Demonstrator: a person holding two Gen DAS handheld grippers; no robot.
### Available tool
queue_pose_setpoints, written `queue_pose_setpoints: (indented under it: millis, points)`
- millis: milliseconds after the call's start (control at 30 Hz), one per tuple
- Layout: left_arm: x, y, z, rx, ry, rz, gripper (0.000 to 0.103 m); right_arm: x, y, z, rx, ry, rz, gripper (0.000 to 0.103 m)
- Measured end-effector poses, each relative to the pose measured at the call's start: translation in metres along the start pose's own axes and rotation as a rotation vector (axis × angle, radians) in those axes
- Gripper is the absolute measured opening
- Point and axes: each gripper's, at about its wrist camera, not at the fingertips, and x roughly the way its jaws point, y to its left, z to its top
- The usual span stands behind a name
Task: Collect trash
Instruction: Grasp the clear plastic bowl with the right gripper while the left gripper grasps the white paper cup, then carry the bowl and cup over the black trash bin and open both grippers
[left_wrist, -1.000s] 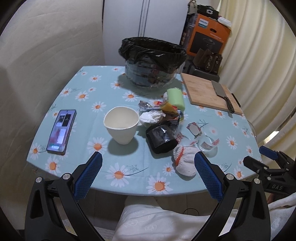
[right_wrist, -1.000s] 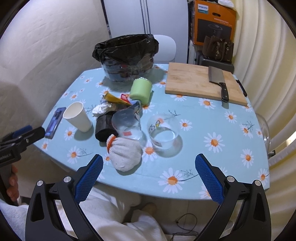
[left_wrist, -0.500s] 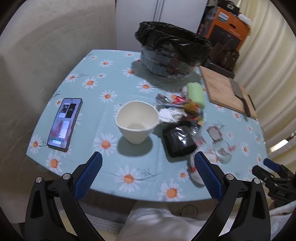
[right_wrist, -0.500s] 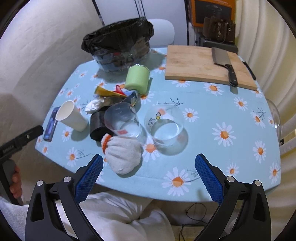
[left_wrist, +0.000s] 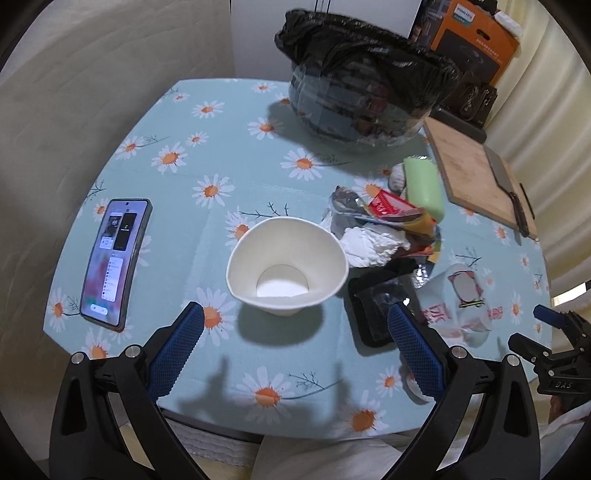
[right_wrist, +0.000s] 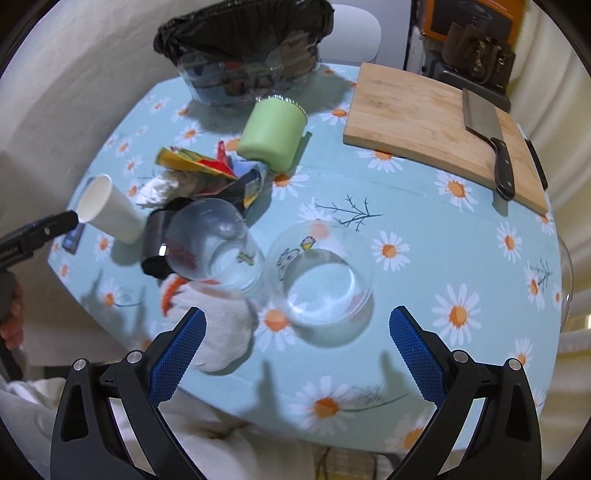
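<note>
A white paper cup (left_wrist: 287, 266) (right_wrist: 109, 213) stands on the daisy tablecloth, just ahead of my left gripper (left_wrist: 293, 345), which is open and empty. Right of the cup lies a pile of trash: crumpled tissue (left_wrist: 369, 244), coloured wrappers (left_wrist: 397, 210) (right_wrist: 195, 166), a black plastic tray (left_wrist: 376, 312) and a green cup (left_wrist: 424, 186) (right_wrist: 273, 133) on its side. A bin with a black bag (left_wrist: 364, 92) (right_wrist: 243, 44) stands at the back. My right gripper (right_wrist: 297, 354) is open above the near table edge, before two clear cups (right_wrist: 317, 275) (right_wrist: 216, 243) and a white cloth bundle (right_wrist: 221, 325).
A phone (left_wrist: 114, 260) lies at the left of the table. A wooden cutting board (right_wrist: 436, 125) with a cleaver (right_wrist: 487, 136) sits at the back right. An orange box (left_wrist: 474, 40) stands behind the table. Cream curtains close off the left and right.
Both grippers have moved forward over the table edge. The paper cup now sits close between the left fingers' line; the clear cups loom larger in the right view. Nothing was grasped.
</note>
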Motion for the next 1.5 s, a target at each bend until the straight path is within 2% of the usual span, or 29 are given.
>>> queue_pose_setpoints:
  millis: [233,433,567,600,633,667,700,800,867,1100,1233,1500]
  points:
    - [0.028,0.002,0.012,0.0,0.047,-0.019,0.097,0.031,-0.009,0.007,-0.034,0.052,-0.052,0.095]
    - [0.046,0.002,0.019,0.001,0.083,-0.014,0.097,0.051,-0.014,0.012,-0.033,0.086,-0.057,0.095]
    - [0.058,0.003,0.022,0.007,0.111,-0.019,0.097,0.06,-0.019,0.018,-0.001,0.111,-0.024,0.094]
    - [0.061,0.003,0.023,0.006,0.122,-0.022,0.097,0.062,-0.019,0.019,0.005,0.114,-0.018,0.093]
    - [0.063,0.004,0.023,0.006,0.127,-0.023,0.097,0.063,-0.02,0.02,0.011,0.117,-0.01,0.086]
    - [0.065,0.005,0.024,0.007,0.132,-0.024,0.097,0.066,-0.02,0.022,0.02,0.122,0.001,0.071]
    - [0.068,0.005,0.024,0.009,0.138,-0.026,0.096,0.068,-0.021,0.023,0.029,0.13,0.01,0.068]
    - [0.074,0.008,0.025,0.005,0.152,-0.037,0.078,0.069,-0.018,0.024,0.033,0.123,0.015,0.065]
    - [0.076,0.009,0.025,0.012,0.164,-0.06,0.074,0.069,-0.018,0.025,0.037,0.121,0.018,0.065]
    - [0.071,0.004,0.026,0.077,0.143,-0.057,0.072,0.065,-0.019,0.023,0.053,0.111,0.012,0.062]
    - [0.065,0.01,0.024,0.065,0.132,-0.065,0.072,0.052,-0.021,0.018,0.046,0.081,-0.003,0.061]
    - [0.041,0.008,0.023,0.121,0.063,-0.046,0.072,0.02,-0.026,0.019,0.059,0.005,-0.006,0.061]
